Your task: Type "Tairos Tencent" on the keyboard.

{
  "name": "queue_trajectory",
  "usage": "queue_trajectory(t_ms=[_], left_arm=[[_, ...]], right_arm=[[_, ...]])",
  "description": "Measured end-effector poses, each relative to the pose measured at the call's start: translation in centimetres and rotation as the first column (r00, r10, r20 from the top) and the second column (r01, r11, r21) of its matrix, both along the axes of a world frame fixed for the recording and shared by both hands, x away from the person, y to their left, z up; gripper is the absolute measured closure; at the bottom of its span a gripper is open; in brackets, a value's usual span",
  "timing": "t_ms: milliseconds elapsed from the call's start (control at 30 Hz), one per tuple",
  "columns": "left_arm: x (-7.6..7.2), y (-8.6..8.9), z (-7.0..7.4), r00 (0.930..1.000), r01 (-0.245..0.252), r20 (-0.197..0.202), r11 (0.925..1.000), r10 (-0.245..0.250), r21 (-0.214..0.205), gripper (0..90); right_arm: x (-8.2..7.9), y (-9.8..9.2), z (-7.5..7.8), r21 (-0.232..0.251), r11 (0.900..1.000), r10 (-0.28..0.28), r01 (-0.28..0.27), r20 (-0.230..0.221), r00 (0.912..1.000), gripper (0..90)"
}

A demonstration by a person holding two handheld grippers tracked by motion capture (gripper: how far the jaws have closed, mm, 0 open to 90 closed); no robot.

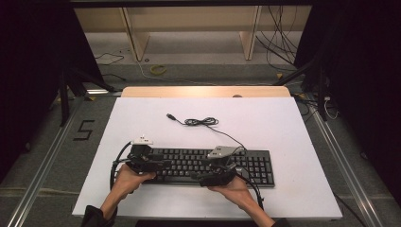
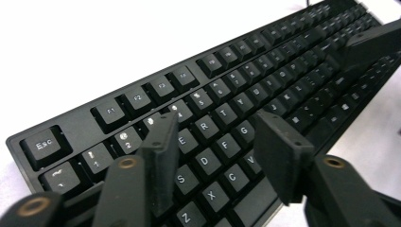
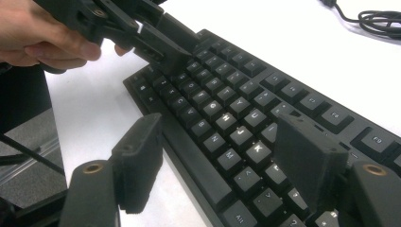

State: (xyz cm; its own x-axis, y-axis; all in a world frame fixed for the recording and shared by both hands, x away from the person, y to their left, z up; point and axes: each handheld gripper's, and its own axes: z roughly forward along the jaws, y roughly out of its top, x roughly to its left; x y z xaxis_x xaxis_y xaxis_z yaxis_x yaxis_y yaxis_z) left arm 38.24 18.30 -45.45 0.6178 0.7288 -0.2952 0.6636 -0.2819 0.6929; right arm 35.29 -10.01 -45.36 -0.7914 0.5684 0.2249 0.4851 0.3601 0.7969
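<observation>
While we hovered over black keyboard (image 1: 208, 165), left gripper (image 2: 217, 146) jaws stood apart, gripping nothing; right gripper (image 3: 227, 156) jaws apart too.

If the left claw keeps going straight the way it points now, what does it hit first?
Probably the keyboard: the open left claw slants down over its letter keys, nothing between. Exact depth is unclear.
</observation>
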Motion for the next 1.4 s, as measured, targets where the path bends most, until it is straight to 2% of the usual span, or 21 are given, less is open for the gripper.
queue_trajectory(t_ms=[133,433,800,1400], left_arm=[[-0.4,0.3,0.1,0.9999,-0.004,0.016,1.0,0.004,-0.007,43.4],[-1.1,0.8,0.2,0.9989,-0.022,0.04,0.9994,0.024,-0.026,37.0],[-1.8,1.2,0.2,0.9973,-0.036,0.062,0.9983,0.039,-0.045,32.6],[-2.6,1.4,0.1,0.9961,-0.04,0.076,0.9977,0.044,-0.055,31.8]], right_arm=[[0.0,0.2,0.0,-0.002,1.0,0.004,-0.004,-0.001,1.0,34.9],[0.2,0.7,-0.1,-0.01,0.9998,0.017,-0.017,-0.006,0.9998,40.4],[0.4,1.3,-0.3,-0.028,0.9994,0.019,-0.019,-0.014,0.9997,58.7],[0.7,2.7,-0.8,-0.066,0.9968,0.043,-0.044,-0.017,0.9989,85.5]])
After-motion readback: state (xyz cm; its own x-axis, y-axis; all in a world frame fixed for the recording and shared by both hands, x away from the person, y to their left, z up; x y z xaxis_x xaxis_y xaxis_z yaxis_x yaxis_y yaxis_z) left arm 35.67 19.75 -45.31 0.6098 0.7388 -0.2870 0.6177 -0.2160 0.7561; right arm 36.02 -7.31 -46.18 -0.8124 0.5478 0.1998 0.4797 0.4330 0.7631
